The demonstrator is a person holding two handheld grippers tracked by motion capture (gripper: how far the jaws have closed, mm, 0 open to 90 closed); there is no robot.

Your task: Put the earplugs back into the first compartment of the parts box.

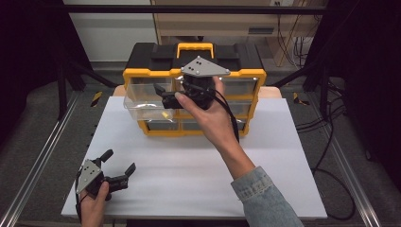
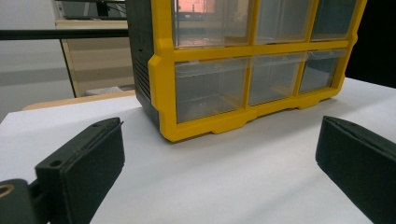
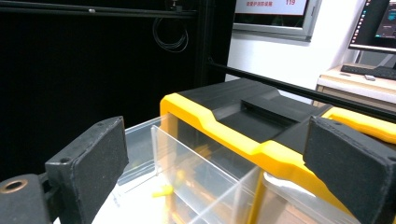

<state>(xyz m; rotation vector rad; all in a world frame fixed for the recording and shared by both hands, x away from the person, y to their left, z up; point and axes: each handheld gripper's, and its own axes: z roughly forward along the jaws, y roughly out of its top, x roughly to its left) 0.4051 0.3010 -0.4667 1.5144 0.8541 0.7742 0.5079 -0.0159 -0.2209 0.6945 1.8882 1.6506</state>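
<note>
Fingers (image 2: 88, 172) spread, white table (image 1: 189, 175), yellow organizer (image 1: 194, 71), dark room.

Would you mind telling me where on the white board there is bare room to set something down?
The widest free patch is the white board between the organiser and the near edge, right of the left gripper. A bare strip also runs right of the organiser. It is crowded at the organiser's front left, where the pulled-out clear drawer juts forward under the right gripper.
</note>
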